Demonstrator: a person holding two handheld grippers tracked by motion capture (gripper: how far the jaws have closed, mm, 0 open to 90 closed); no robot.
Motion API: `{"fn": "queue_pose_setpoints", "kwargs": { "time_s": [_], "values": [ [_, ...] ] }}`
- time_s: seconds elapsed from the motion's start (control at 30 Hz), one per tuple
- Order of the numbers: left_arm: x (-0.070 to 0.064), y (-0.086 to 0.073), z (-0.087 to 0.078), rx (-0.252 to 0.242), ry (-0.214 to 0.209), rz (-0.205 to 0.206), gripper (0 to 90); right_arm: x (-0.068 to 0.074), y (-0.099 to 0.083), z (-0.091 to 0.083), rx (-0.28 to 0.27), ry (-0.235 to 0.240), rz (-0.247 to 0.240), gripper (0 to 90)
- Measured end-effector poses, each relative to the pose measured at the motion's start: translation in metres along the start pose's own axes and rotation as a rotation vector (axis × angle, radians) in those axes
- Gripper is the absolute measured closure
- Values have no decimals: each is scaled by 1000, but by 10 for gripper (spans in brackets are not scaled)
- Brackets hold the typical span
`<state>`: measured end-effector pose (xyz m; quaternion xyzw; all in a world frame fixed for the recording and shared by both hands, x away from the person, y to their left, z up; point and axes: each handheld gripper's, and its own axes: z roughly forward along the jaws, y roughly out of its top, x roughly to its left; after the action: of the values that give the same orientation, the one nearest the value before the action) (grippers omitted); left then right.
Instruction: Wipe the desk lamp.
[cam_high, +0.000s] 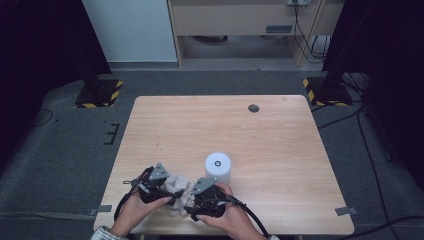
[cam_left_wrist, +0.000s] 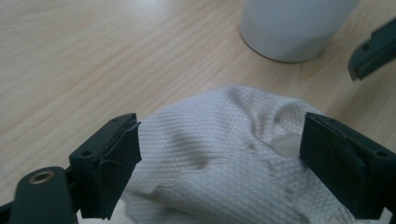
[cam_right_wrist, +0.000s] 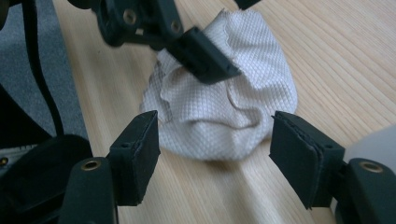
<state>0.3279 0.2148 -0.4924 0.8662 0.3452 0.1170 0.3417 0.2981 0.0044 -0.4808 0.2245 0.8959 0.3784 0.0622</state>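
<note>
A crumpled white cloth (cam_high: 178, 186) lies near the table's front edge. In the left gripper view my left gripper (cam_left_wrist: 222, 140) is open, its jaws standing wide on either side of the cloth (cam_left_wrist: 219, 154) without pinching it. My right gripper (cam_right_wrist: 217, 140) is open too, and the cloth (cam_right_wrist: 229, 105) sits just ahead of its jaws. One jaw of the left gripper (cam_right_wrist: 205, 58) rests over the cloth's far side there. In the high view the left gripper (cam_high: 167, 195) and right gripper (cam_high: 192, 205) face each other across the cloth.
A white cylinder (cam_high: 218, 168) stands upright just behind the cloth and close to the right gripper; it also appears in the left gripper view (cam_left_wrist: 292, 28). A small dark round disc (cam_high: 253, 108) lies at the far side of the wooden table (cam_high: 280, 150).
</note>
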Motion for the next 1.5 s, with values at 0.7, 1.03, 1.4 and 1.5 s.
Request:
{"fn": "queue_pose_setpoints", "kwargs": {
  "time_s": [0.7, 1.03, 1.4, 1.5],
  "values": [
    [-6, -6, 21, 154, -48, 55, 365, -33, -43, -31, 42, -35, 67, 345],
    [-3, 1, 21, 151, -83, 104, 689, -73, -74, -50, 34, -91, 159, 321],
    [1, 3, 19, 134, -121, 84, 768, -101, -81, -47, 54, -153, 212, 196],
    [2, 4, 16, 108, -118, 79, 775, -102, -80, -47, 50, -156, 212, 172]
  ]
}}
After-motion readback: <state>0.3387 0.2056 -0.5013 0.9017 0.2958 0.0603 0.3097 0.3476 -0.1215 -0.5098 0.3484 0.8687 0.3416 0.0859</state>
